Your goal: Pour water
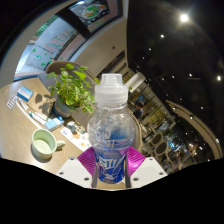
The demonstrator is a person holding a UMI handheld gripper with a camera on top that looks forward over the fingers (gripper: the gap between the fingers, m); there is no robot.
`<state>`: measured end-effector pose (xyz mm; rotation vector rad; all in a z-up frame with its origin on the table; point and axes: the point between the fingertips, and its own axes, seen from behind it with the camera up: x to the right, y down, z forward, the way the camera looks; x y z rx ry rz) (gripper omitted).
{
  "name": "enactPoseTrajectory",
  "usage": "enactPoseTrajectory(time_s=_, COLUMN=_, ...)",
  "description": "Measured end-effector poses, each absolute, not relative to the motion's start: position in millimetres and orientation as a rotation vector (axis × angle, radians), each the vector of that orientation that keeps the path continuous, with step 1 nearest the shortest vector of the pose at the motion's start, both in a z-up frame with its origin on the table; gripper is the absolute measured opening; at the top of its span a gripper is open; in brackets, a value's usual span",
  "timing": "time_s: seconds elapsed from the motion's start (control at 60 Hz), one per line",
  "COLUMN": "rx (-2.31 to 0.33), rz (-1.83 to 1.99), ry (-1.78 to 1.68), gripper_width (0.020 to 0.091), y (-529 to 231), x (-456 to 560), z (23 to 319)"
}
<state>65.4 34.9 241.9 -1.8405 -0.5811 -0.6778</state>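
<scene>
A clear plastic water bottle with a white cap and a blue label stands upright between my fingers, lifted above the table. My gripper is shut on the bottle, its magenta pads pressing the labelled lower part from both sides. A pale green cup sits on the wooden table below and to the left of the bottle. The bottle's base is hidden beneath the fingers.
A leafy green potted plant stands on the table just left of the bottle. Small white and blue items lie further back on the table. Windows and ceiling lights lie beyond.
</scene>
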Motion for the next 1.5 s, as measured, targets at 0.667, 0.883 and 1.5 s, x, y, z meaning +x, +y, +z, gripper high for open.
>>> enactPoseTrajectory(time_s=0.667, rx=-2.036, rz=0.075, ry=-0.059, gripper_width=0.0386, y=43, x=68, z=66)
enactPoseTrajectory(time_s=0.883, rx=-2.022, rz=0.102, ry=-0.043, gripper_width=0.0516, y=41, x=67, z=68)
enactPoseTrajectory(time_s=1.5, rx=-2.274, rz=-0.131, ry=0.088, gripper_width=0.0854, y=-158, x=51, z=159)
